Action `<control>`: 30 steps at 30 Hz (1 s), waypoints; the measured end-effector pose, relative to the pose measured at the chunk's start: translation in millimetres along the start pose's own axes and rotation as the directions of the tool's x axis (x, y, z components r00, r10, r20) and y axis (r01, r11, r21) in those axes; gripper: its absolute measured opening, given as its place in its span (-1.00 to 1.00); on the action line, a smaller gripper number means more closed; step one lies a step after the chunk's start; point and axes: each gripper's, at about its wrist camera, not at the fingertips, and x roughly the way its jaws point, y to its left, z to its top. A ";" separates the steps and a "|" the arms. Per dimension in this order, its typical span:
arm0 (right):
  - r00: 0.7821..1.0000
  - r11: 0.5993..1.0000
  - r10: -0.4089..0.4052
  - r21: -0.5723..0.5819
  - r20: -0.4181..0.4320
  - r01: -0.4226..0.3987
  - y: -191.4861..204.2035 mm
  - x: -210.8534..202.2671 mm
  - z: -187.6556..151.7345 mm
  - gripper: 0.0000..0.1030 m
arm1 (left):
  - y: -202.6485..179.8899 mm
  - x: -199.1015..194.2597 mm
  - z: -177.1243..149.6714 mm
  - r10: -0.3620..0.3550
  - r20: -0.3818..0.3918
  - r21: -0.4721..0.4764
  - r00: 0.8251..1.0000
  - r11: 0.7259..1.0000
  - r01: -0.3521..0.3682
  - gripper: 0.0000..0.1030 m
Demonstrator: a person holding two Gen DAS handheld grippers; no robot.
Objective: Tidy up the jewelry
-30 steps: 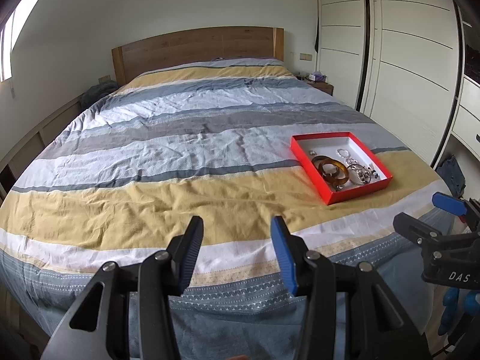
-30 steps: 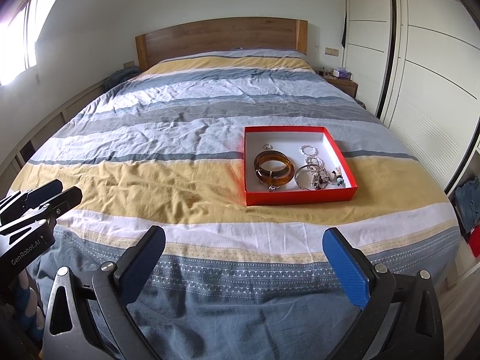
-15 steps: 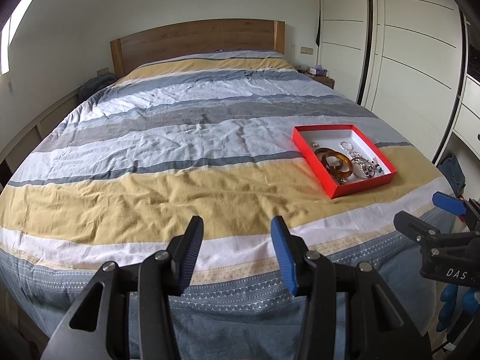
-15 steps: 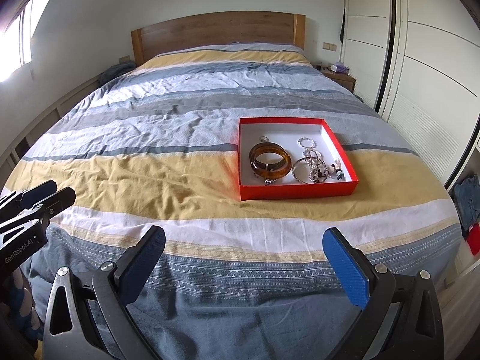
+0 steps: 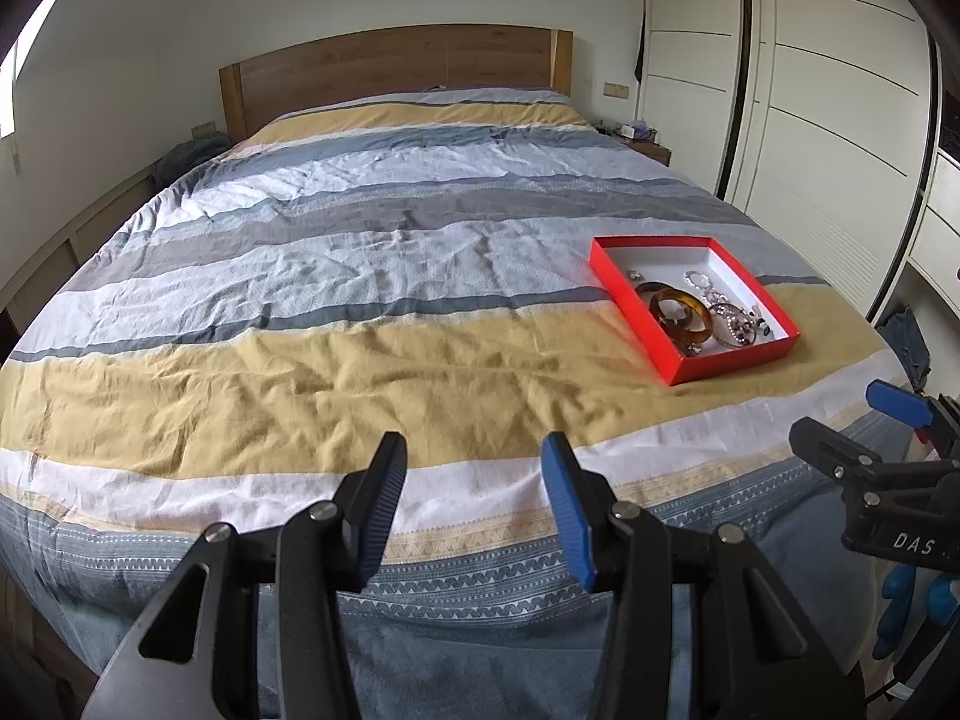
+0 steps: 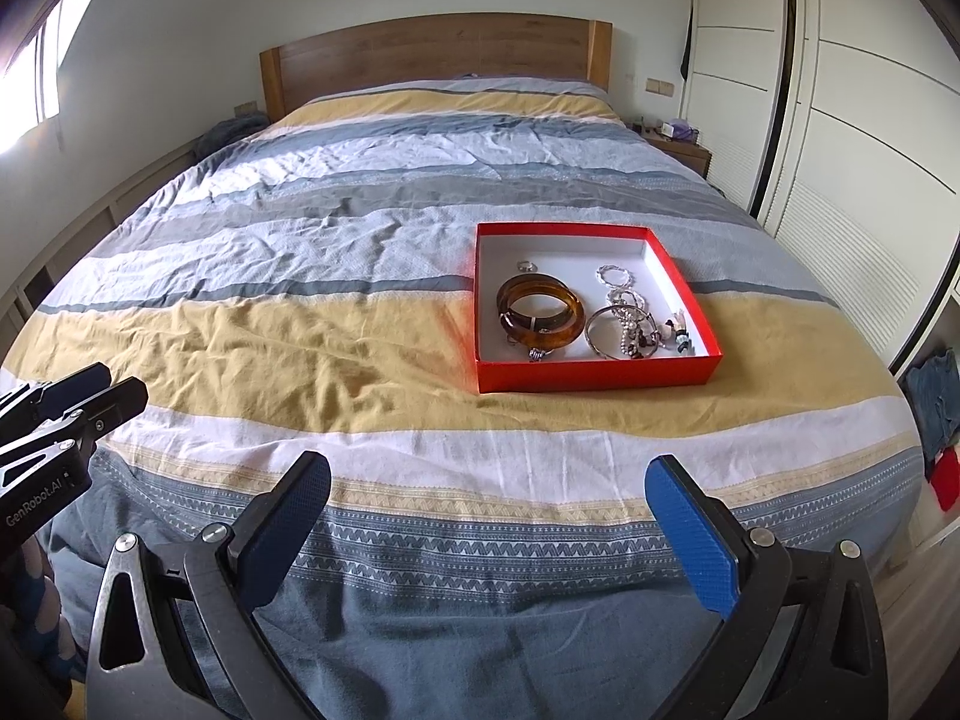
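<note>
Red tray (image 6: 594,369) nearer than before

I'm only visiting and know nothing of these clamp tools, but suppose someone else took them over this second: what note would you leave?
Left gripper: open, empty, held over the foot of the striped bed.
Right gripper: open wide, empty, also short of the box.
Shallow red cardboard box: on the yellow stripe, toward the bed's right side.
Inside: brown amber-like bangles, silver bracelets and chains, a small ring, small charms, all jumbled together.
Done: nothing visibly sorted.
Left: reach the box and sort the pieces.
</note>
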 end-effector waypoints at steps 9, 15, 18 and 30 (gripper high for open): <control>1.000 1.000 -0.006 0.005 0.004 0.006 -3.9 1.4 1.7 1.00 | 0.8 1.8 -0.6 0.000 -0.004 0.001 1.000 1.000 0.000 -0.13; 1.000 1.000 -0.006 0.006 0.008 0.006 -6.2 1.8 2.7 1.00 | 1.4 1.2 -1.1 0.001 0.002 0.000 1.000 1.000 -0.001 -0.13; 1.000 1.000 -0.005 0.004 0.014 0.005 -6.4 -0.1 4.5 1.00 | 1.4 -0.9 0.3 0.004 0.009 -0.001 1.000 1.000 -0.004 -0.13; 0.999 1.000 -0.001 0.012 0.033 0.000 -9.5 -11.6 1.6 1.00 | 0.3 -15.7 0.7 0.014 0.035 0.001 0.999 1.000 -0.014 -0.03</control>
